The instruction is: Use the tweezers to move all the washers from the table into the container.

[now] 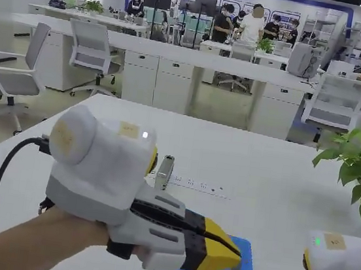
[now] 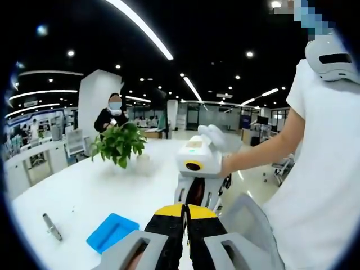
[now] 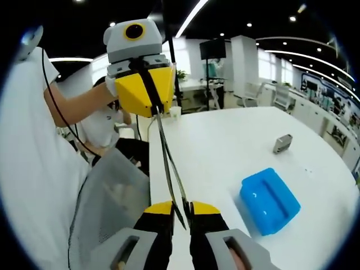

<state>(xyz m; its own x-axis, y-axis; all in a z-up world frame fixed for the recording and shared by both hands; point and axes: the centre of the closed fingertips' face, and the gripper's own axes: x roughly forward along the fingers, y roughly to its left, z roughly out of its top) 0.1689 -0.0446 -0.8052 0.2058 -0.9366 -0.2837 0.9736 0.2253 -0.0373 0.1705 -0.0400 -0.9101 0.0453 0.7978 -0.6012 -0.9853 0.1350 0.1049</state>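
1. We see a white table (image 3: 236, 135) in an open office, with a gripper held over its near edge on each side.
2. The left gripper (image 3: 154, 111) has its yellow jaws closed to a wedge on one end of the tweezers (image 3: 167, 163). In its own view the jaw tips stand almost touching, with only a thin slit between them.
3. The tweezers are thin and metal, and they run in the air from the left gripper's jaw tips straight to the right gripper (image 3: 183, 212).
4. Their other end lies in the narrow gap between the right gripper's jaws. We cannot tell whether those jaws are pressing on it or only standing close around it.
5. The container (image 3: 270, 199) is a shallow blue tray lying flat on the table. It is near the tweezers but apart from them, and in the head view it sits just under the left gripper's jaw tips, between the two grippers.
6. A small metal block (image 3: 282, 143) lies farther out on the table, well apart from the container.
7. In the head view we see a row of tiny specks (image 1: 194, 184) just beside the block, too small for us to say what they are.
8. A potted plant (image 2: 119, 143) stands on the table beyond the container.
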